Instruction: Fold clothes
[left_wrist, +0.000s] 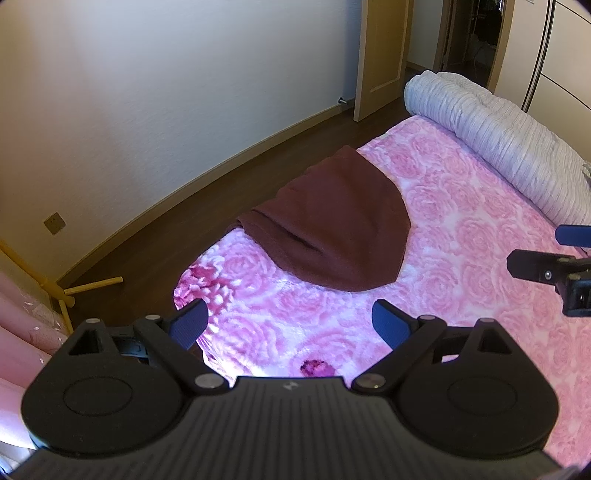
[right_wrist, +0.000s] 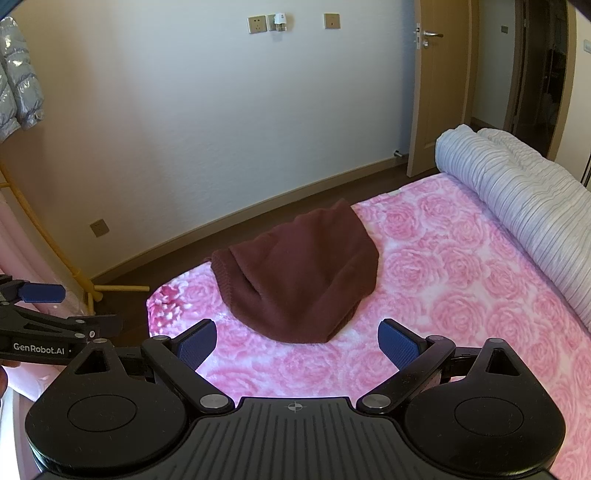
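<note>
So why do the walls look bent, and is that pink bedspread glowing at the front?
Left wrist view: the fisheye lens bows the skirting board and darkens the corners; daylight washes out the pink bedspread near the left gripper. Right wrist view: same curving, with glare between the right gripper fingers, while the dark red garment stays sharp.

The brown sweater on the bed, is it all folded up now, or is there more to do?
The brown sweater looks already folded into a compact bundle near the edge of the pink rose blanket. Nothing is in hand: the left tool and right tool are both open and empty, short of it. No other loose clothes show, so little seems left, perhaps only smoothing the crease on top.
</note>
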